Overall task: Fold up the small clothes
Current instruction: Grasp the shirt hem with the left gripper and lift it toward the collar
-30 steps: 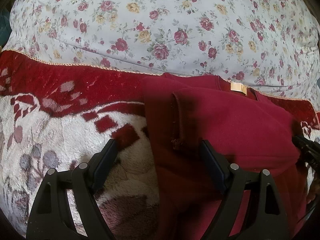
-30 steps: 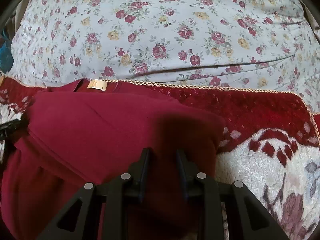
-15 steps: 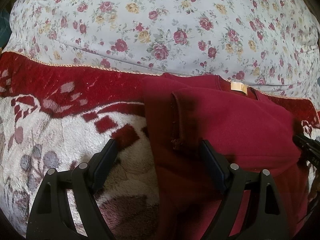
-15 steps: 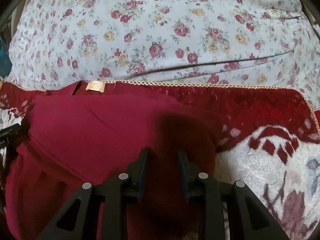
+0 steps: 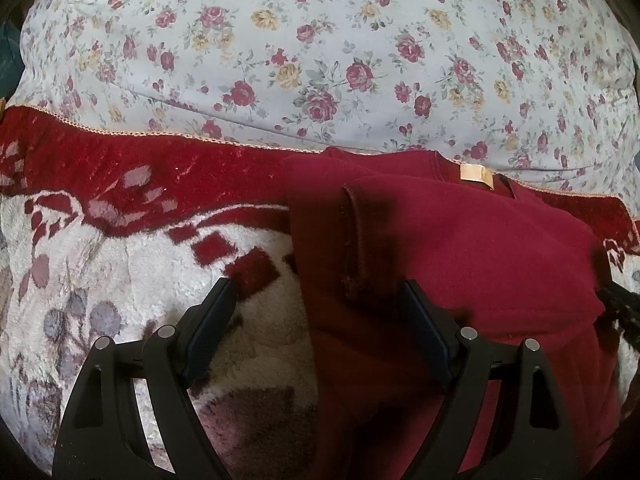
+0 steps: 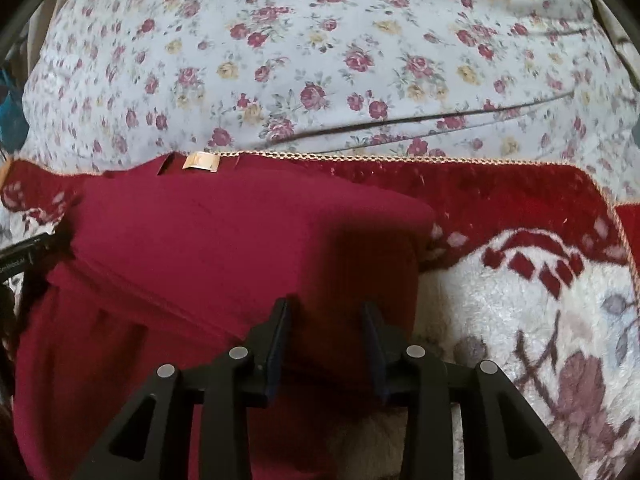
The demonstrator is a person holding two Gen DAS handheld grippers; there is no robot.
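Maroon shirt [image 5: 460, 240] folded on blanket [image 5: 120, 280] near its top edge; left gripper [image 5: 316, 300] fingers spread wide; right gripper [image 6: 326, 314] fingers just opening, released, shirt between.

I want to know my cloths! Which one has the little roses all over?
The pale sheet at the back. The fuzzy blanket has big red-and-white shapes, and the maroon top is plain.

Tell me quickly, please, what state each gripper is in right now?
Left gripper: open wide, jaws astride the edge of the maroon shirt, not gripping it.
Right gripper: jaws have just been opening, shirt fabric between them, no longer pinched.
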